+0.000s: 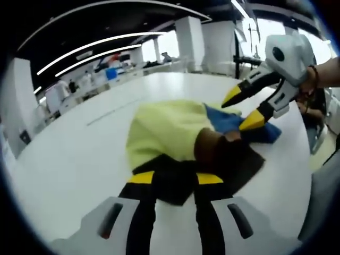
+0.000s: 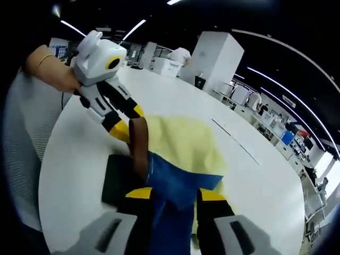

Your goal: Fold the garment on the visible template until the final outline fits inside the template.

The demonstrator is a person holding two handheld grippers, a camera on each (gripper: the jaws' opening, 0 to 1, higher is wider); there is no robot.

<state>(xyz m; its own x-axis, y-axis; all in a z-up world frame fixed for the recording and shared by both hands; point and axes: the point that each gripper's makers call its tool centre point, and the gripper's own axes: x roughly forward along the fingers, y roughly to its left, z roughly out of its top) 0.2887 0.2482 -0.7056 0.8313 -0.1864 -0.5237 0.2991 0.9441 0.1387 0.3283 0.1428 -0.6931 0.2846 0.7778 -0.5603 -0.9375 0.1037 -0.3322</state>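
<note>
Looking down the left gripper (image 1: 175, 178) first: its yellow-tipped jaws stand apart w/ the near edge of the dark template (image 1: 241, 170) between them. I can't tell whether they bite it or just straddle it.

Right gripper (image 2: 176, 195), in its own view: jaws apart too, w/ the blue part of the garment (image 2: 183, 154) running down between them. Can't tell if the cloth is pinched. From the left gripper view I see that same gripper coming in at upper right, jaws spread, tips at the blue cloth on the far side, a person's hand (image 1: 319, 74) on its body.

The garment is a rumpled heap on the white counter (image 1: 79, 159), pale yellow w/ a blue section and a brown band. It lies partly over the dark template, which sticks out at the near side in the left gripper view and at the left in the right gripper view.

Further out: open-plan room, white pillars, strip lights overhead, desks w/ clutter beyond the counter.
</note>
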